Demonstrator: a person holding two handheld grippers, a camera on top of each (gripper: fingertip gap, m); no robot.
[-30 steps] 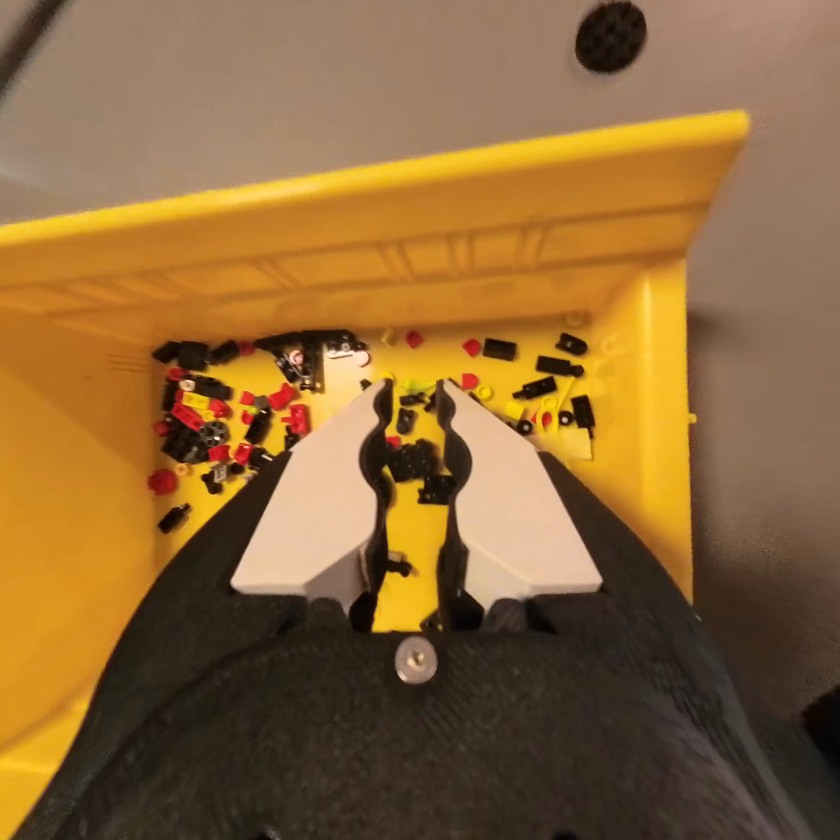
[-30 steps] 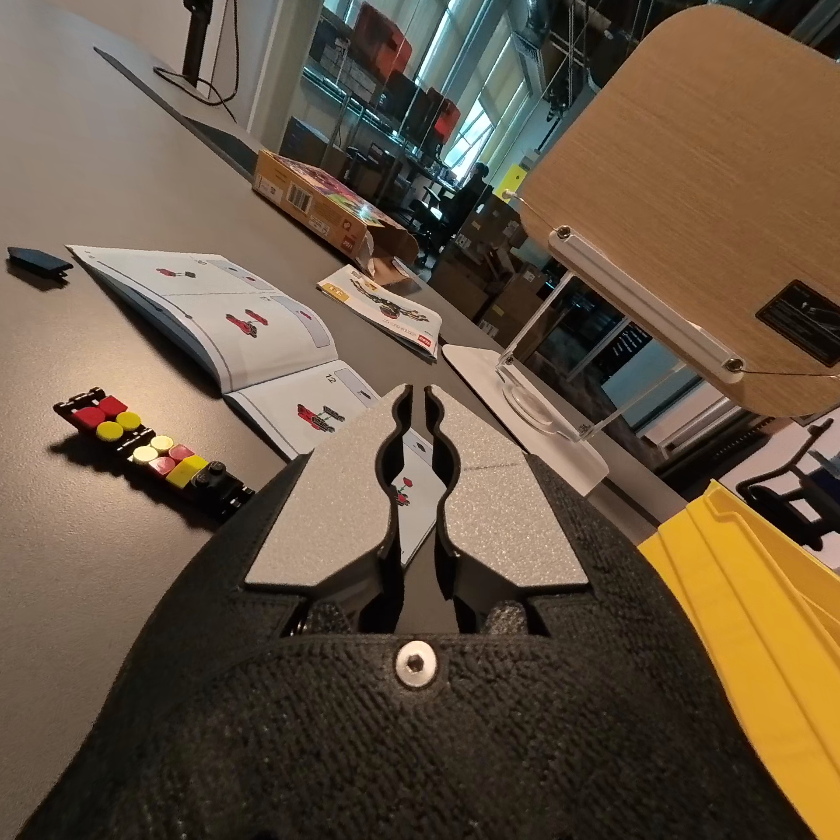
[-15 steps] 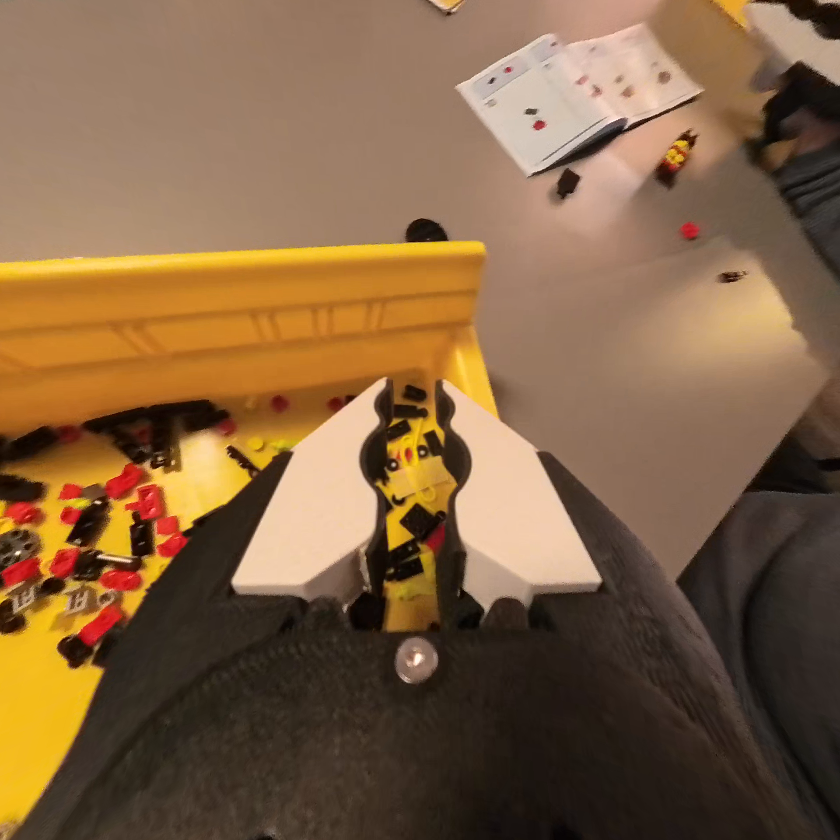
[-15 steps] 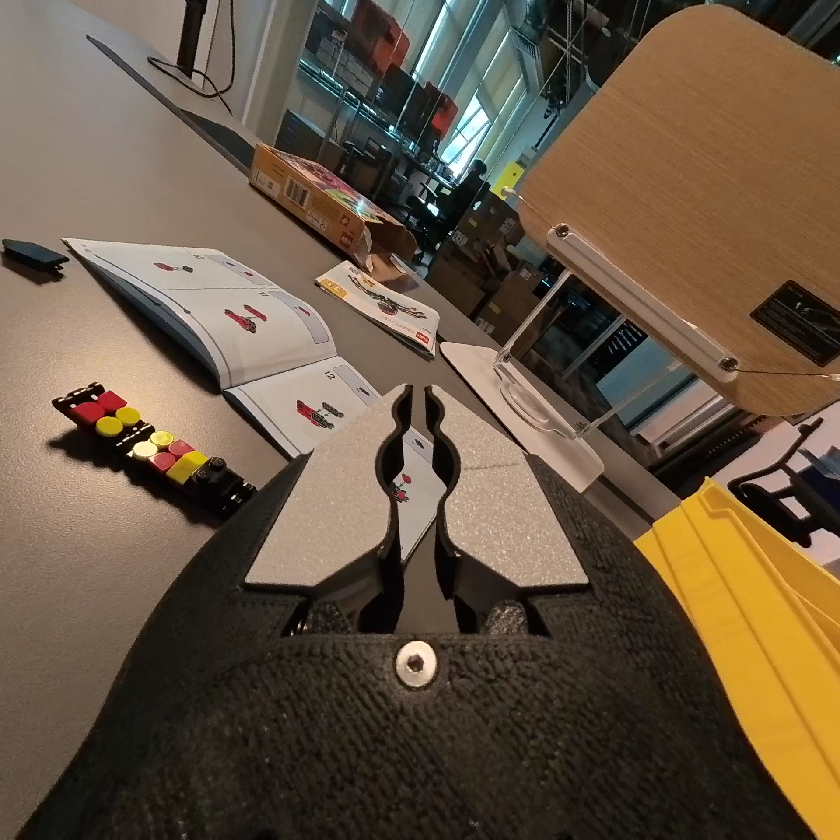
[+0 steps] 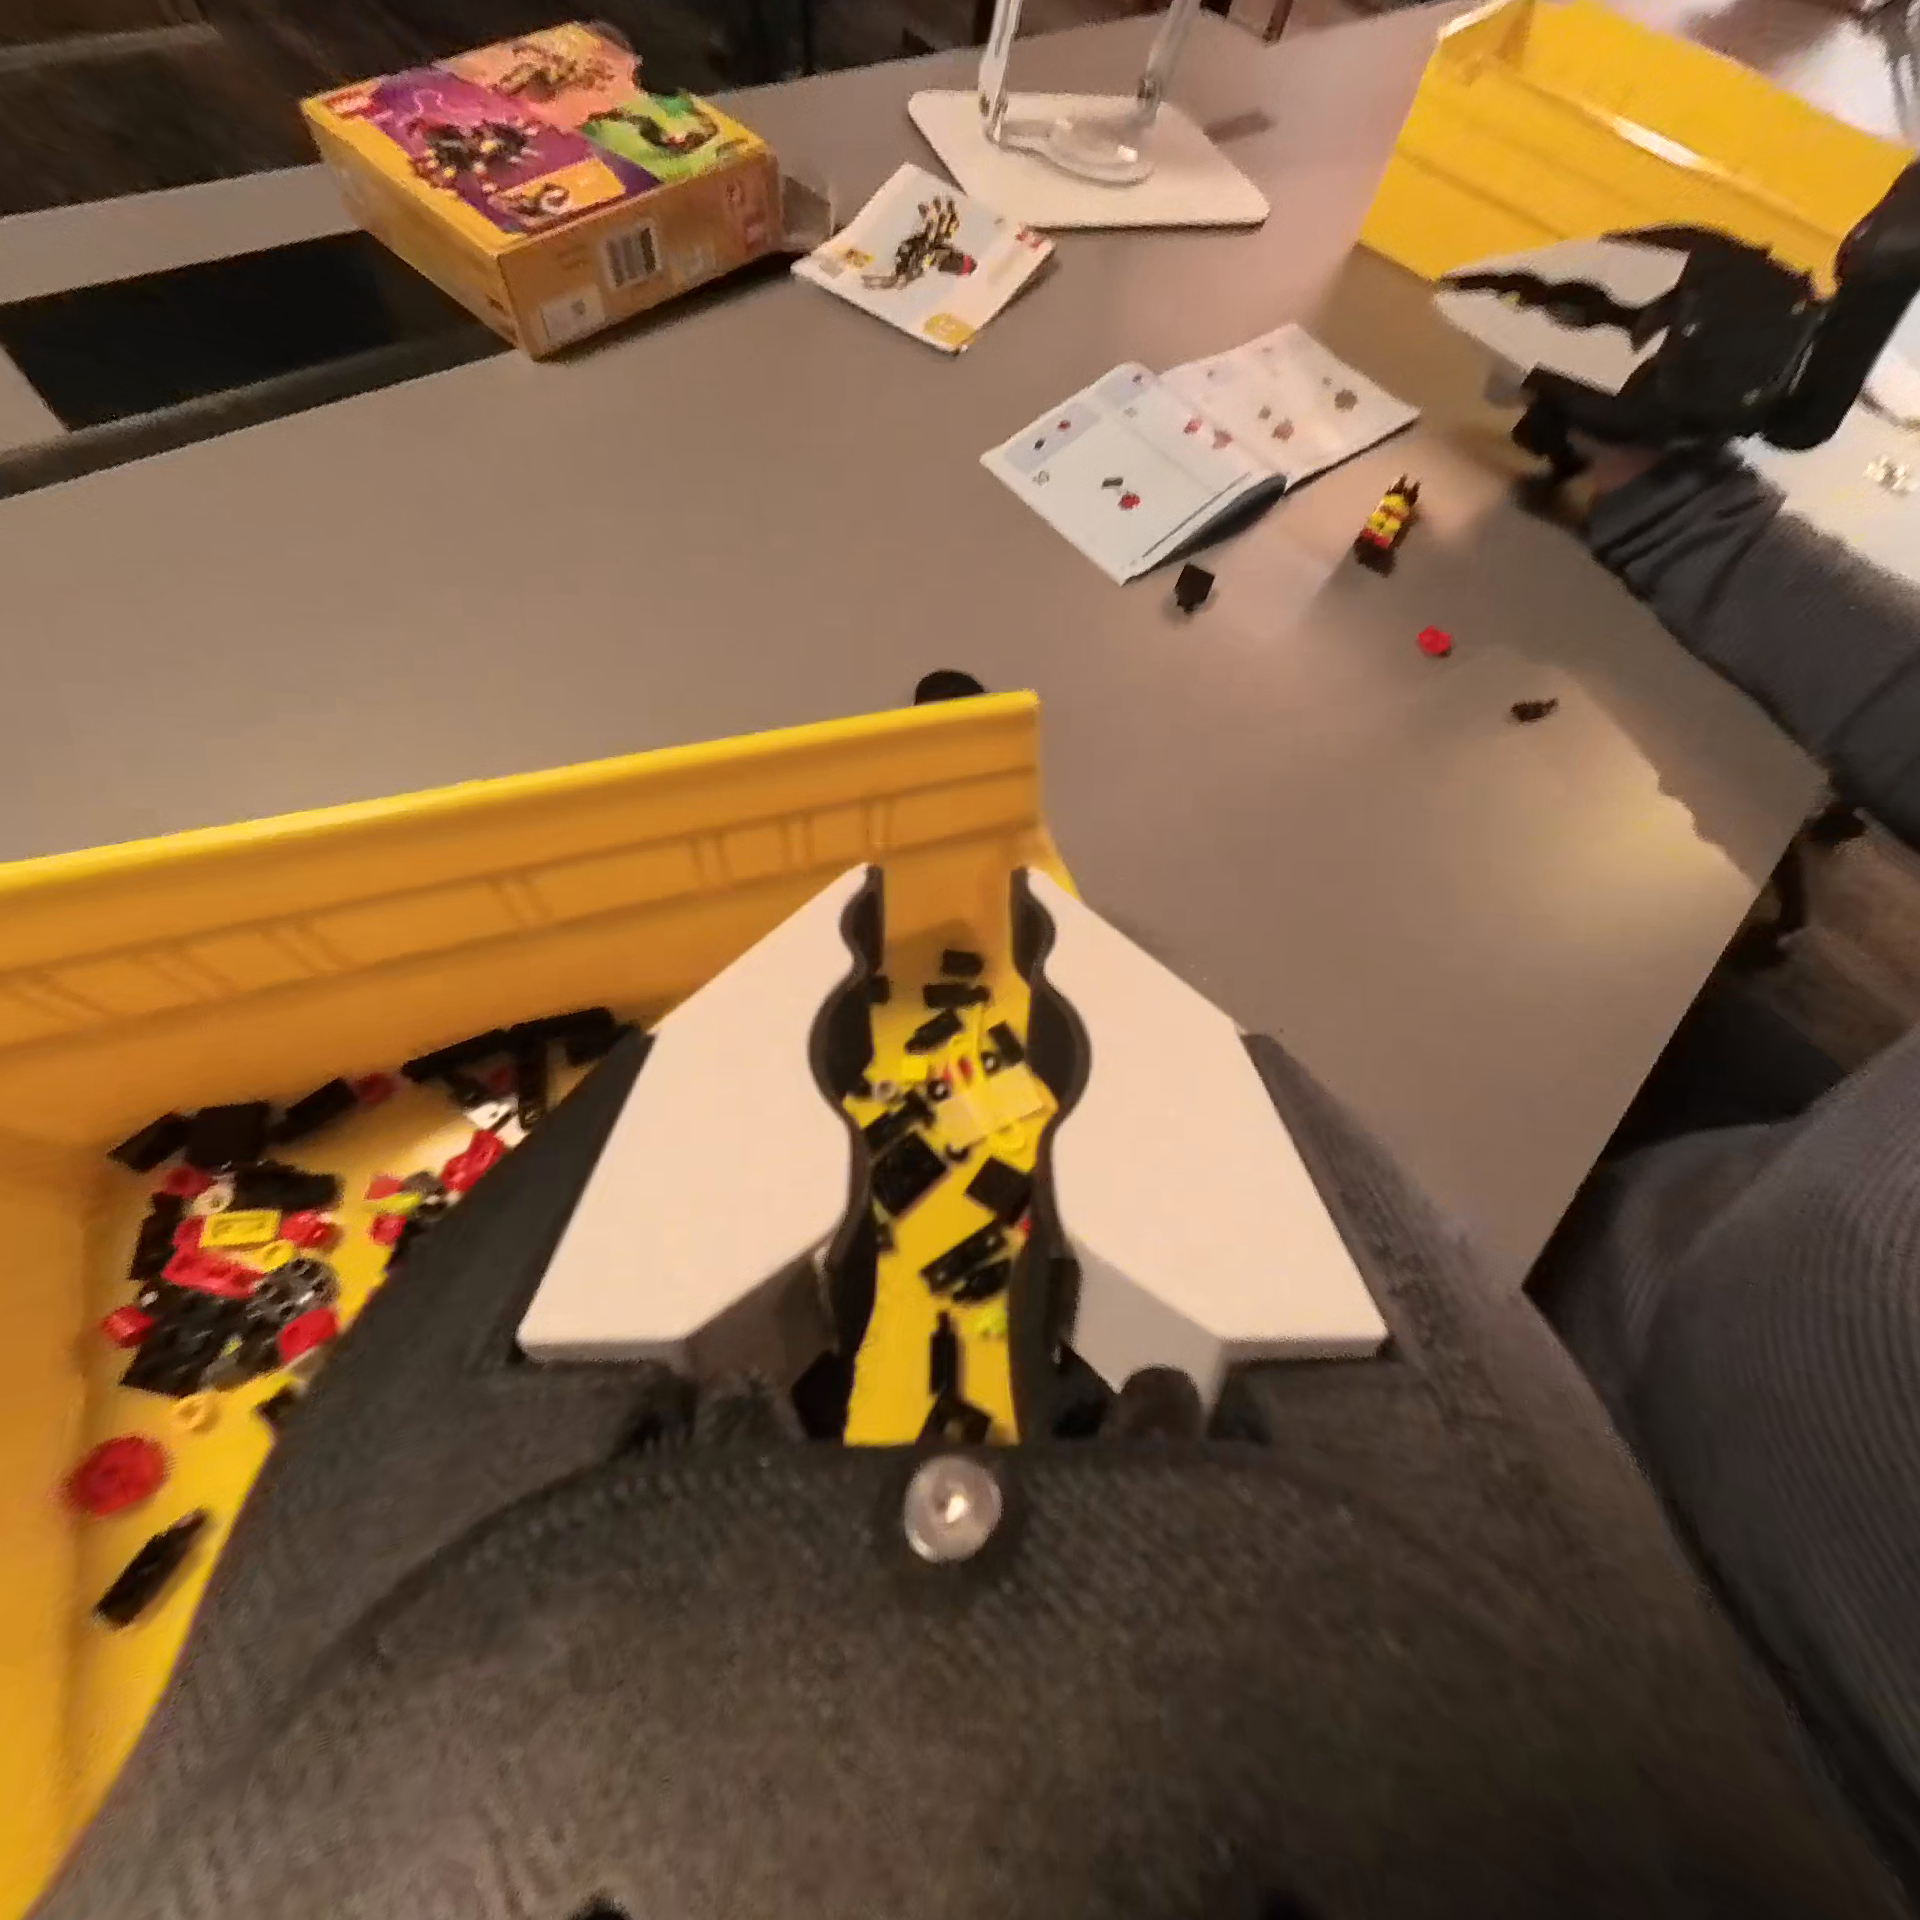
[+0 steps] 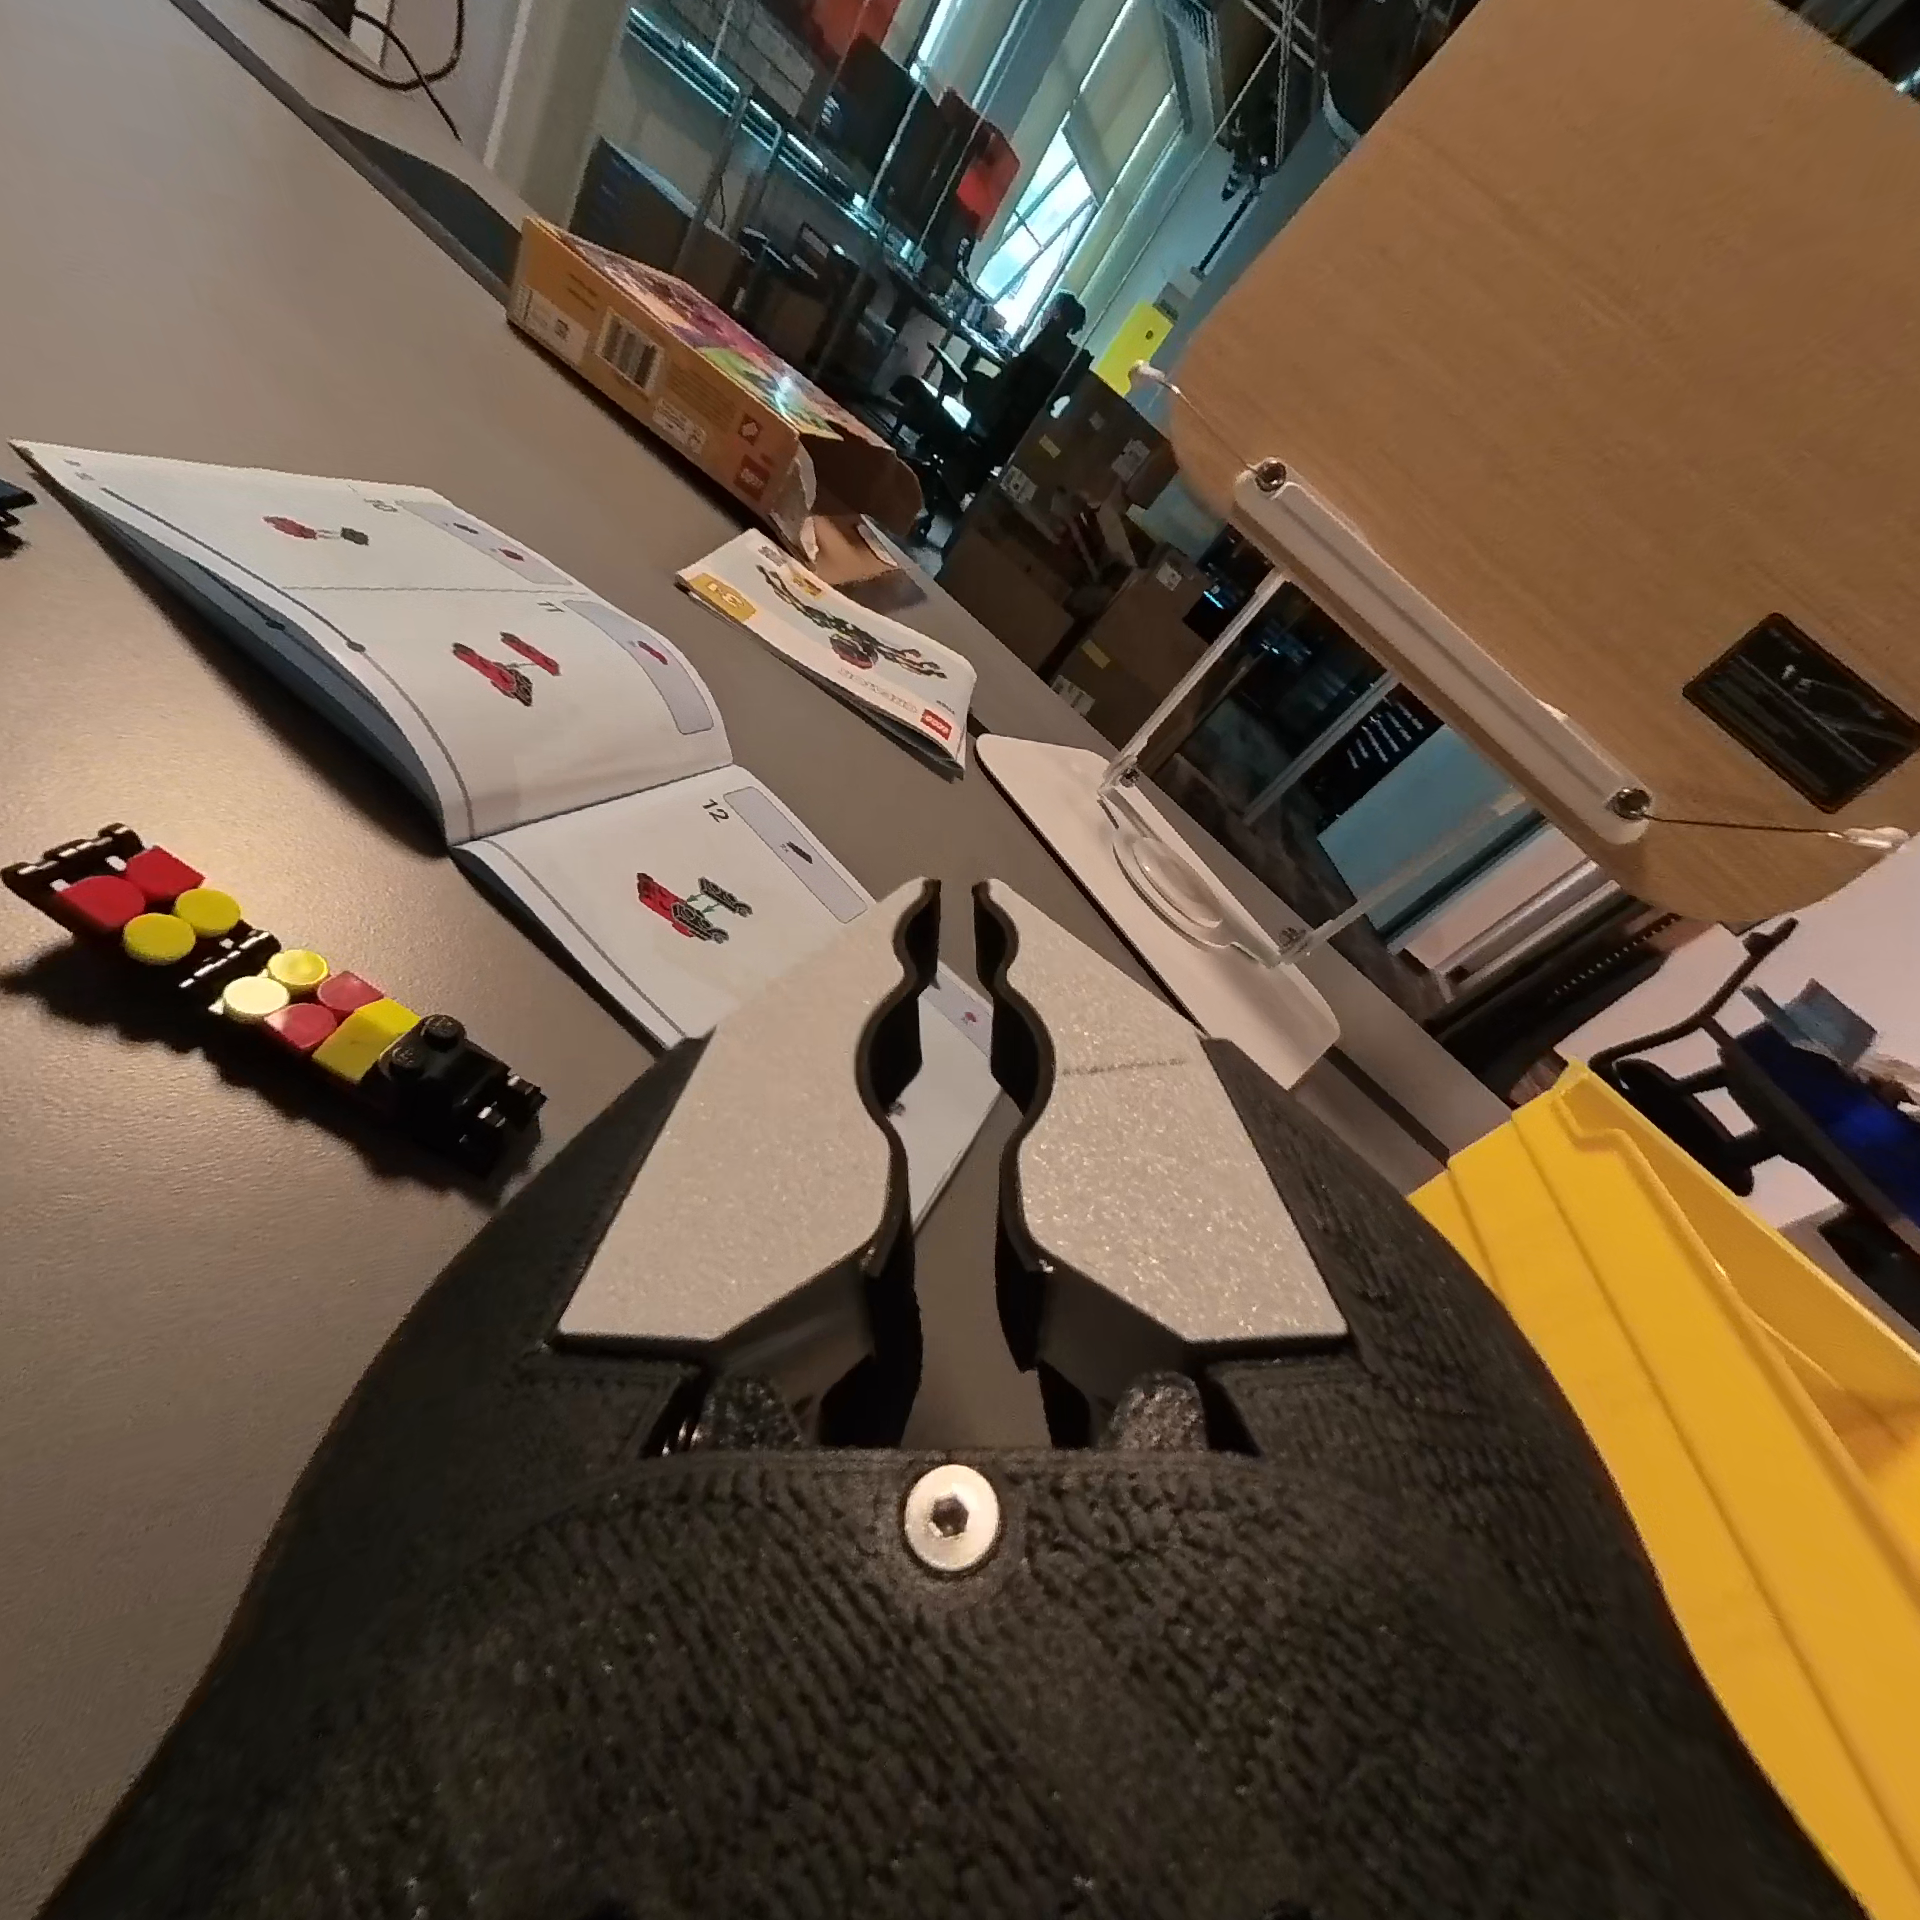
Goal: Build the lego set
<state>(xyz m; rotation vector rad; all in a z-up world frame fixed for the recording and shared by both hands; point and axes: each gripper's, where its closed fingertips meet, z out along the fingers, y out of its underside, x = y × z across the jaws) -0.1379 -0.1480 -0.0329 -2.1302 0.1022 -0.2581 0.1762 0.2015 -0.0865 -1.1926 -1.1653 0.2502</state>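
1. The yellow bin (image 5: 499,862) is sitting on the grey bench (image 5: 520,540), and loose black, red and yellow lego pieces (image 5: 229,1257) are lying scattered across its floor.
2. The left gripper (image 5: 945,894) is hanging over the right end of that bin, its jaws standing apart with nothing between them; more pieces are showing through the gap.
3. Beyond the bin, an opened lego box (image 5: 540,177) is lying at the bench's far edge, with a closed booklet (image 5: 925,255) just right of it.
4. Right of the bin, an open instruction booklet (image 5: 1195,447) is lying flat, and the partly built black, red and yellow lego strip (image 6: 260,987) is resting just beside it.
5. A single red piece (image 5: 1435,640) is lying apart on the bench, nearer than the strip.
6. The right gripper (image 6: 956,888) is hovering low over the open booklet's near page, its jaws nearly closed, a narrow slit showing, gripping nothing.
7. A second yellow bin (image 6: 1662,1351) is sitting at the far right.
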